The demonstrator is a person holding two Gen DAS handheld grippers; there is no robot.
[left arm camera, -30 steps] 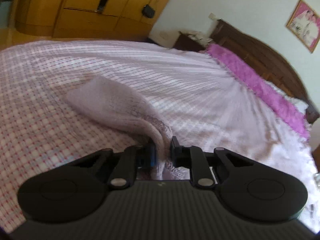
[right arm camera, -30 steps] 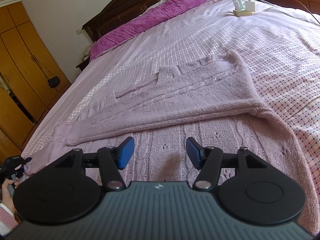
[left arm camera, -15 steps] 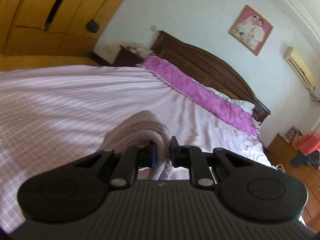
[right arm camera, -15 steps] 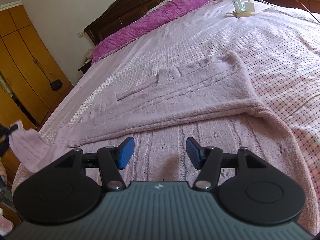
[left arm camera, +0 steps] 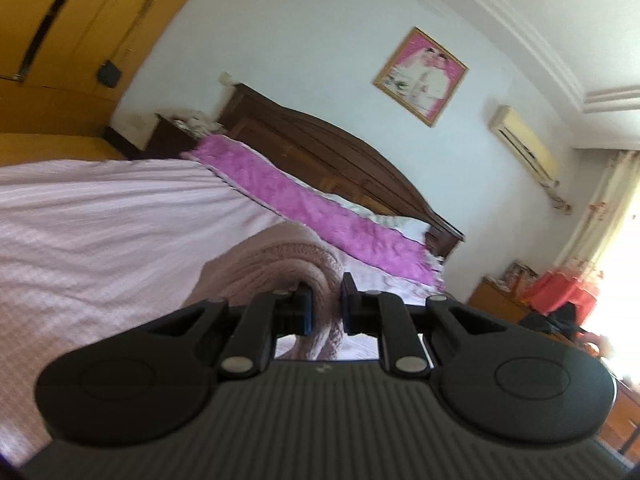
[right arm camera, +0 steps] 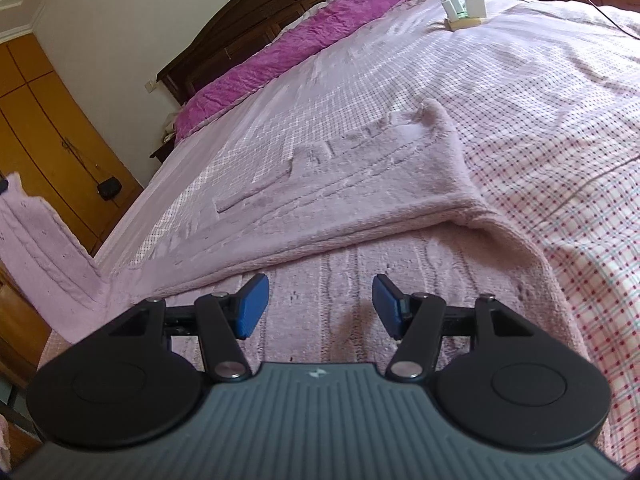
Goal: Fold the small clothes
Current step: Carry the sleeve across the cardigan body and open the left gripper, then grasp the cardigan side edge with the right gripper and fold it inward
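Our left tongs (left arm camera: 325, 306) pinch a raised sleeve (right arm camera: 36, 240) of the half-folded pink sweater (right arm camera: 360, 200) on the bed (right arm camera: 540, 100), our right tongs (right arm camera: 320, 304) spread empty above it; folding remains.

We count one pale pink knitted garment (right arm camera: 360, 208) across the centre of the bed (right arm camera: 540, 92), one magenta blanket (right arm camera: 288, 52) at top centre, two white chargers (right arm camera: 464, 6) at upper right, one framed picture (left arm camera: 420, 76) upper centre, one air conditioner (left arm camera: 524, 144) at right.
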